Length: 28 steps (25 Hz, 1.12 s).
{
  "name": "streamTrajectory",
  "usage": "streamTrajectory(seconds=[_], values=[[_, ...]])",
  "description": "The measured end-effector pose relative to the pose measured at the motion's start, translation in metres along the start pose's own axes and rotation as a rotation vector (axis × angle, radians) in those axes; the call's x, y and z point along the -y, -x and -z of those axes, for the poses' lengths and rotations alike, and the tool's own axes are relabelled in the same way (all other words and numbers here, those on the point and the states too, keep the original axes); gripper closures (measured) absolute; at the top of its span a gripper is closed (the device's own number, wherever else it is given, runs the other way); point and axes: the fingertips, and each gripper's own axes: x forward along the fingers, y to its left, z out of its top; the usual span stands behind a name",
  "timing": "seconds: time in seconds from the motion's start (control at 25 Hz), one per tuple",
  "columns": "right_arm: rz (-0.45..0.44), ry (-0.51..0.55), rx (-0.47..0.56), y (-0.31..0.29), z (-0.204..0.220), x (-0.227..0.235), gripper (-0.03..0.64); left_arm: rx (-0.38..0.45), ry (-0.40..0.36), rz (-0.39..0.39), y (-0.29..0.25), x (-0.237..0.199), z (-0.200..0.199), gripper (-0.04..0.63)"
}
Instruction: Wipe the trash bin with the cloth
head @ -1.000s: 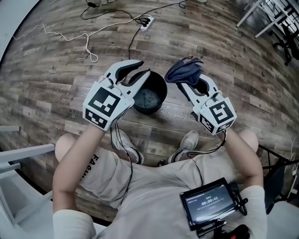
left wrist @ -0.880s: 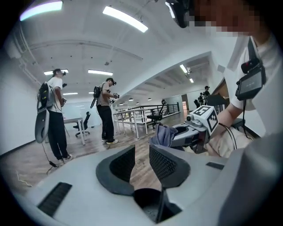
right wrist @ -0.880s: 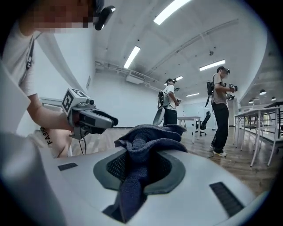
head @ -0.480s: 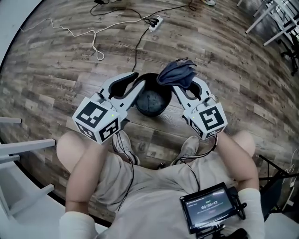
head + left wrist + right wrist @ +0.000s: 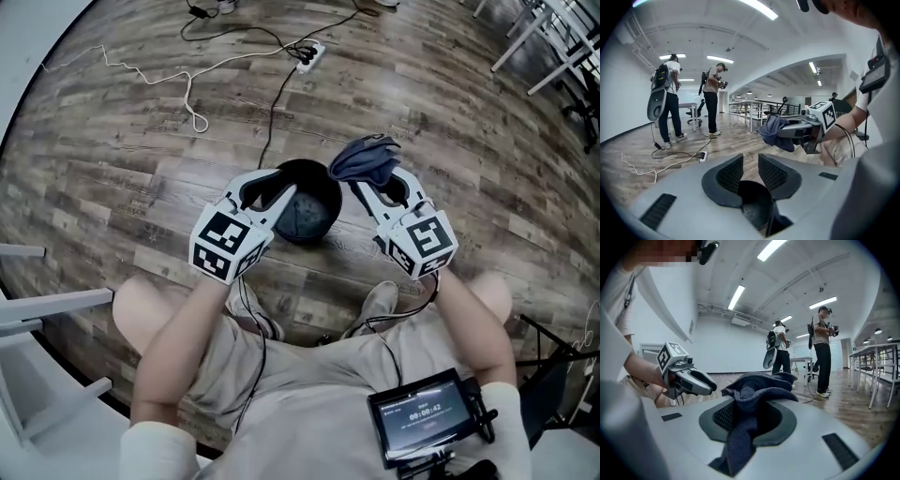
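We hold our left gripper [image 5: 286,182] at the left rim of the trash bin [image 5: 311,212], jaws apart, our right gripper [image 5: 379,182] just above its right rim, jaws clamped on the dark blue cloth [image 5: 366,159], bin standing on the wooden floor [image 5: 141,159].

Black bin [image 5: 321,201] stands upright; dark-blue cloth [image 5: 366,159] bunched.

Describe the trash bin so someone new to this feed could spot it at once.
On the wood floor, just ahead of the person's shoes, look between the left gripper and the right gripper holding the cloth. The trash bin stands there: small, round, black, open-topped, the only container around, unlike the white power strip farther off.
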Motion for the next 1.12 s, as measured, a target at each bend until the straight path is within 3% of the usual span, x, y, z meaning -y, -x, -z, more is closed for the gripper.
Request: streamTrajectory(seconds=[0.16,0.32,0.44,0.64,1.12], values=[[-0.005,-0.037,-0.019,-0.001,0.004,-0.003,0.535,0.037,-0.026,0.043,0.007,0.027,-0.012,0.483],[-0.042,-0.055,-0.044,0.004,0.009,-0.017,0.536,-0.034,-0.216,-0.010,0.005,0.030,0.008,0.483],[-0.058,-0.129,-0.071,0.006,0.015,-0.020,0.536,-0.088,-0.271,-0.018,-0.001,0.028,0.029,0.483],[-0.035,-0.233,-0.094,0.003,0.018,-0.006,0.540,-0.126,-0.262,0.016,-0.010,0.031,0.046,0.483],[-0.059,-0.102,-0.143,0.003,0.027,-0.021,0.540,-0.108,-0.183,0.057,-0.016,0.037,0.045,0.483]])
